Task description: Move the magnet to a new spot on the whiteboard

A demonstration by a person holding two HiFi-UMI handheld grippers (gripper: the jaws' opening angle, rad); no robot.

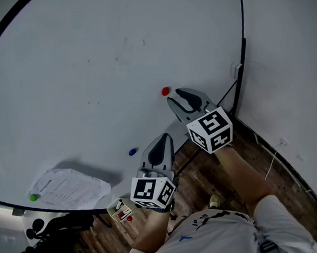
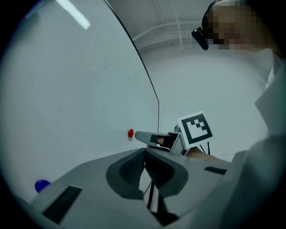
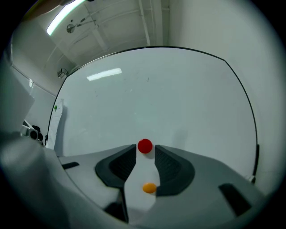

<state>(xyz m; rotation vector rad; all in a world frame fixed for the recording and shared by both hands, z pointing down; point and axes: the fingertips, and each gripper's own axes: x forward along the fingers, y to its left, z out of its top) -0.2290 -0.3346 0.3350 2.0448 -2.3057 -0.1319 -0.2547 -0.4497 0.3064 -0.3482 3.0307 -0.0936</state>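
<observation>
A small red magnet (image 1: 166,91) sticks to the whiteboard (image 1: 90,74). My right gripper (image 1: 173,96) stands open just below and right of it. In the right gripper view the red magnet (image 3: 145,146) sits at the gap between the two fingertips, untouched by either as far as I can see. An orange magnet (image 3: 149,188) shows on the board lower down between the same jaws. My left gripper (image 1: 165,137) is shut and empty, off the board, right of a blue magnet (image 1: 132,151). The left gripper view shows the red magnet (image 2: 130,133) and the right gripper (image 2: 142,135) beside it.
A printed sheet (image 1: 68,188) hangs at the board's lower left under a green magnet (image 1: 33,197). A small box with markers (image 1: 120,210) sits below the board's edge. The board's black frame (image 1: 242,36) and a cable (image 1: 229,94) run on the right, above a wooden floor (image 1: 269,159).
</observation>
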